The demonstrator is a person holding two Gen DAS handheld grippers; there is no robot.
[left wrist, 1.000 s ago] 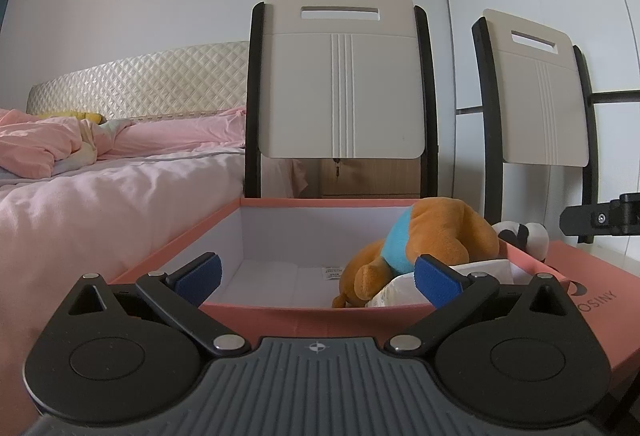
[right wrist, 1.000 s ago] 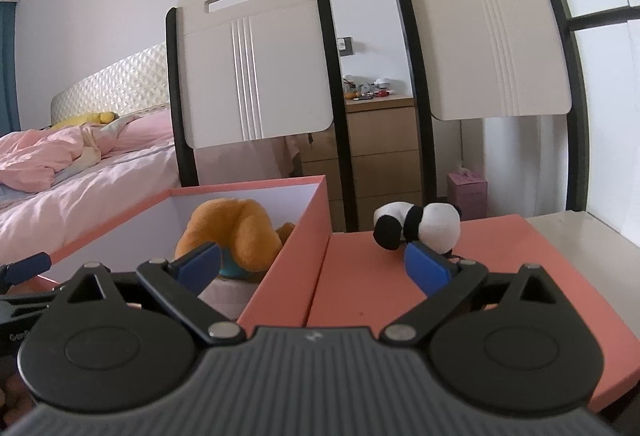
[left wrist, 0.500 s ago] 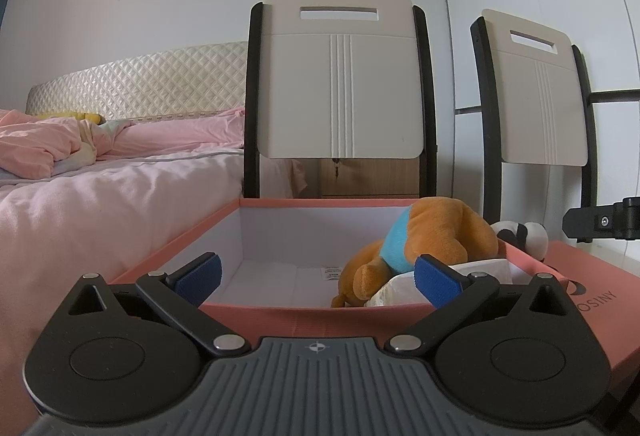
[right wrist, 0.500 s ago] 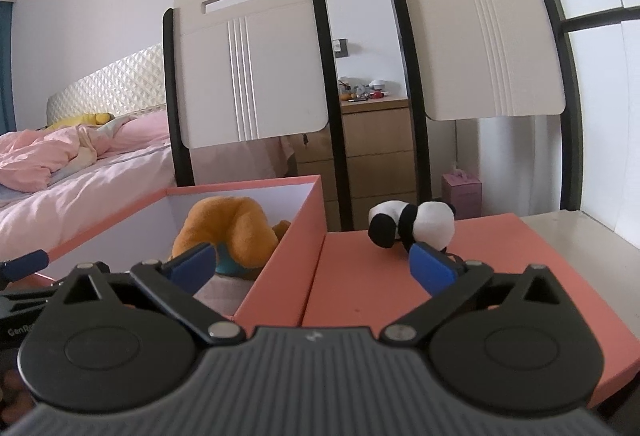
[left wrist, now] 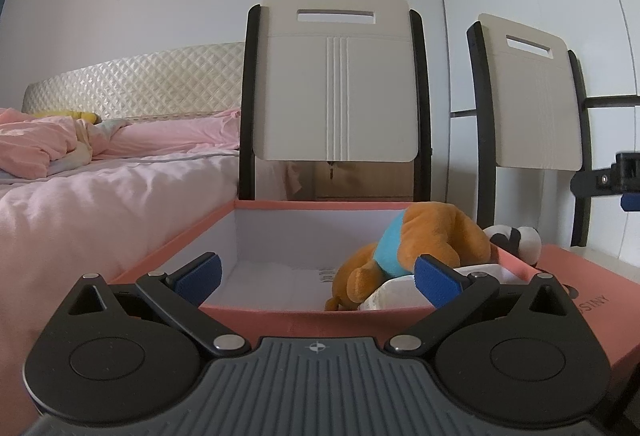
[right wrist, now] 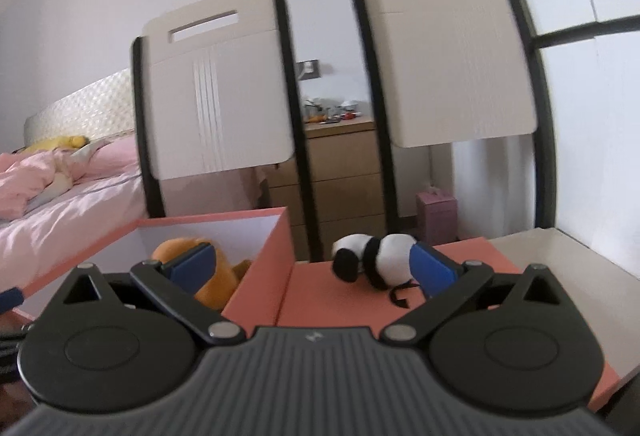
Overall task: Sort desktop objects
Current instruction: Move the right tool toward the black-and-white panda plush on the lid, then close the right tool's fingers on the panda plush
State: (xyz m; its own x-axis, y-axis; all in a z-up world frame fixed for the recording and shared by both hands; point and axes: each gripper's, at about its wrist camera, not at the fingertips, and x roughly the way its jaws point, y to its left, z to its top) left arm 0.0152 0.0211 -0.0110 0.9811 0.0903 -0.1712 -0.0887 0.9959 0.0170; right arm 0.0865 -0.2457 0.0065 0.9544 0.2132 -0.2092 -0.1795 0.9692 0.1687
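Both tongs stood spread, empty: left tongs (left wrist: 318,276) at the pink box (left wrist: 280,316) holding the orange plush (left wrist: 432,240); right tongs (right wrist: 312,264), jaws just widened, near the panda plush (right wrist: 376,260) on the lid (right wrist: 340,300).

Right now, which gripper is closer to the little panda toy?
Right. The right gripper faces the panda on the lid, one finger beside it. The left gripper sits at the box, panda beyond its far wall.

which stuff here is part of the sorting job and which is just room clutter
Job: pink box; orange plush and white packet inside it; panda plush on the box lid.

Just around: two chairs, bed, wooden dresser, small pink box.
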